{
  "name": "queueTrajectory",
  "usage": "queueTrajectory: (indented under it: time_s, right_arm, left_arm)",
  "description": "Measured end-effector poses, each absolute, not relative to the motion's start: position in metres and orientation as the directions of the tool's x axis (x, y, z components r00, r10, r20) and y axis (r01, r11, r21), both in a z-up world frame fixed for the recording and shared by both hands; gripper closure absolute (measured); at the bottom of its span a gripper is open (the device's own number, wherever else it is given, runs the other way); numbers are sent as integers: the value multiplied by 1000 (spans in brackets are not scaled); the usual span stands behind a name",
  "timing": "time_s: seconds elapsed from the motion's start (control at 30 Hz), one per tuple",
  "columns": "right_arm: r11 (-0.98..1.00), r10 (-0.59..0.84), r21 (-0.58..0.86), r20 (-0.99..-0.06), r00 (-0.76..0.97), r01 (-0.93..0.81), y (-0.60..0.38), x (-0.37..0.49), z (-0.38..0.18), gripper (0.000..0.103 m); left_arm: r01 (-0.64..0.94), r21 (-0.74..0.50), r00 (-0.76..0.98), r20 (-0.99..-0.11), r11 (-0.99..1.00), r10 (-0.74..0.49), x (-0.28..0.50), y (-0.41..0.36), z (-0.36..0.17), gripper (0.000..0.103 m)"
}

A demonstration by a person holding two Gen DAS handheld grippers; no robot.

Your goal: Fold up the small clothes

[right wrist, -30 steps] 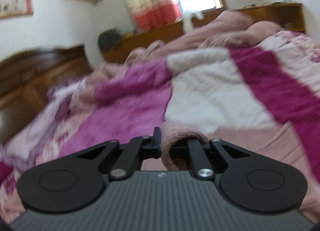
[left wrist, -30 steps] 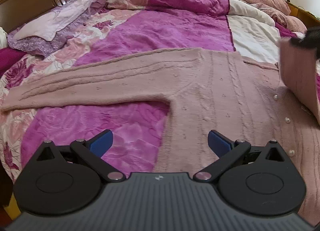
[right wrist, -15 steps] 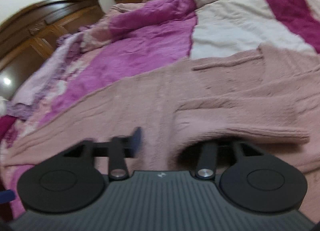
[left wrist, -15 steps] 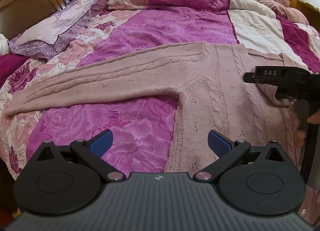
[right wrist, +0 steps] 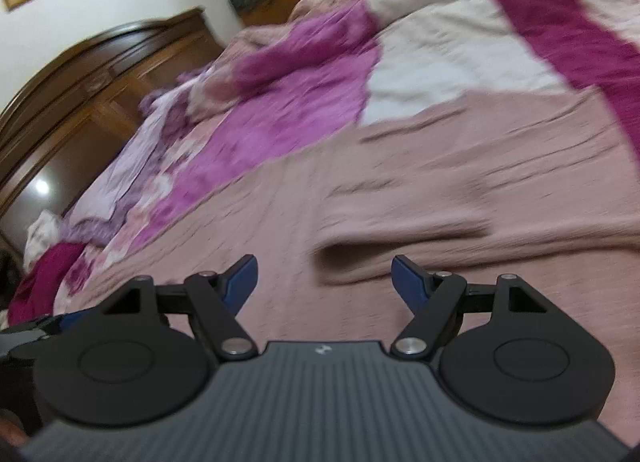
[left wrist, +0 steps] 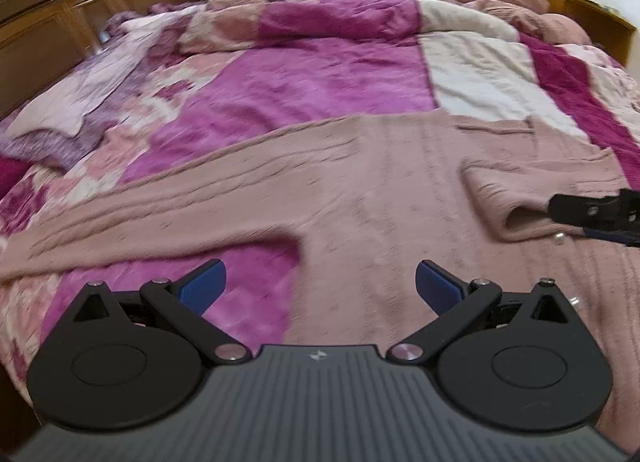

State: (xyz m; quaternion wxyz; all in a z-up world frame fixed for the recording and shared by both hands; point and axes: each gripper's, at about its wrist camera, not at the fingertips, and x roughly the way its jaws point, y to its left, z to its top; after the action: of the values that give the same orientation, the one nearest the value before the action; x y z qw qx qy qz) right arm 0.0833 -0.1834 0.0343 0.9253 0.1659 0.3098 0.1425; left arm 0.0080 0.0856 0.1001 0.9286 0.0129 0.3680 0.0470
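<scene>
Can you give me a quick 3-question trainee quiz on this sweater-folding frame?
1. True or false: the pink knit sweater has one sleeve folded in over its body while the other sleeve lies stretched out across the bedspread.
2. Is any cloth between the pads of the right gripper? A) yes, a sleeve cuff B) no, nothing C) yes, the bedspread
3. Fill in: the left gripper is ____, hovering above the sweater's underarm.

Key:
1. True.
2. B: its jaws are opening and nothing lies between them; the folded sleeve is just ahead.
3. Open, holding nothing.
</scene>
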Motion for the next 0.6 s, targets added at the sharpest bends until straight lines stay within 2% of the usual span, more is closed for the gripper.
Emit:
queueTrajectory:
  time_s: [0.13,0.27,0.37,0.4,0.43,0.53,0.6]
  right_arm:
    - [952,199,304,-539,818,-32,-216,86,38,28]
    - [968,21,219,-551,834,121,-243,91,26,28]
    - [962,-1,224,-564,826,155,-257,97,16,28]
    - [958,8,243,-561,828,155,-261,98,14,33]
    - [952,21,264,-559,829,154,-265,99,11,47]
    - [954,27,261,-566,824,148,-268,103,6,68]
    - [956,41,262,-570,821,134,-269,107,3,69]
  left_arm:
    - [1,67,744,-667,998,44,22,57,105,0]
    - [97,127,761,-648,987,9,38,19,106,0]
    - [164,167,760,-649,972,-17,53,-9,101,0]
    - [180,168,755,-655,969,-26,58,-16,98,0]
    - [193,164,749,-662,967,-37,62,-23,95,0]
    - [231,126,736,-672,965,-88,75,-41,89,0]
    - [262,110,732,-670,959,-123,79,-53,87,0]
